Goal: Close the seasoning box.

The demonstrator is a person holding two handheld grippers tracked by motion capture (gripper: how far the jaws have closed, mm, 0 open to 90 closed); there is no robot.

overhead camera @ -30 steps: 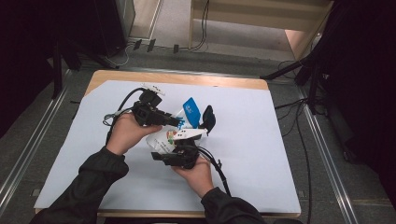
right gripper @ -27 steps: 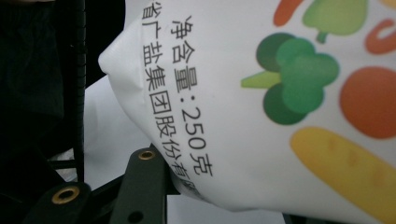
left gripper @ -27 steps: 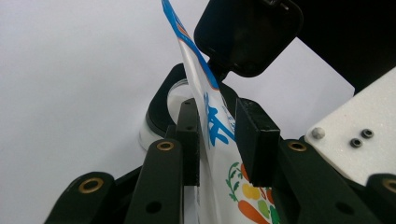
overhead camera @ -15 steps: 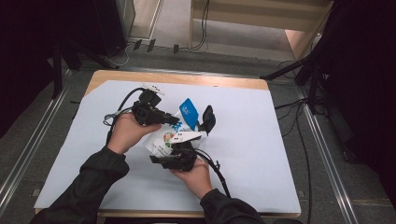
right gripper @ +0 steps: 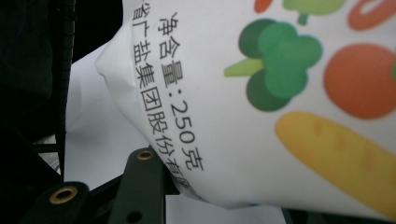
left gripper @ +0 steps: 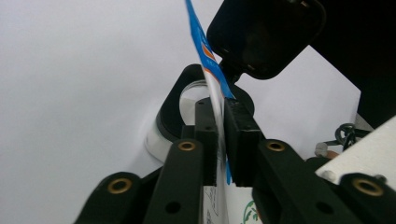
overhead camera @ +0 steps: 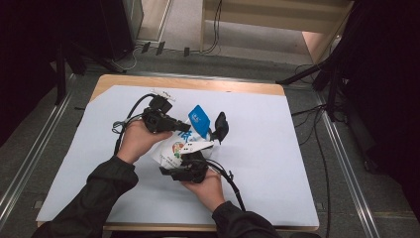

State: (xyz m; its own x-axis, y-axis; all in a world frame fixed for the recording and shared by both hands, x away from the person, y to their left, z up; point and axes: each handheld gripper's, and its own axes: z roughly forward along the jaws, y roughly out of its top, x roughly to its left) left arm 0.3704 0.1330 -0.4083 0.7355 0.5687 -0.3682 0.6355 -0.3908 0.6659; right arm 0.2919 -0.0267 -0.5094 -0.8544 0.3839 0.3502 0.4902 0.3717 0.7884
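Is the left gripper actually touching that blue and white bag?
Touching. In the left gripper view, the left gripper has just closed its jaws, and they press on the thin top edge of the bag from both sides, with no gap showing.

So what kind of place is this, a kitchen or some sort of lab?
Probably a lab or recording workspace: a paper-covered table on a bare floor, metal rails beside it, loose cables, and dark equipment stands around it.

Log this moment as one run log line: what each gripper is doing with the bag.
left gripper: jaws just closed, shut on bag top edge | right gripper: holds bag body | bag: raised off table
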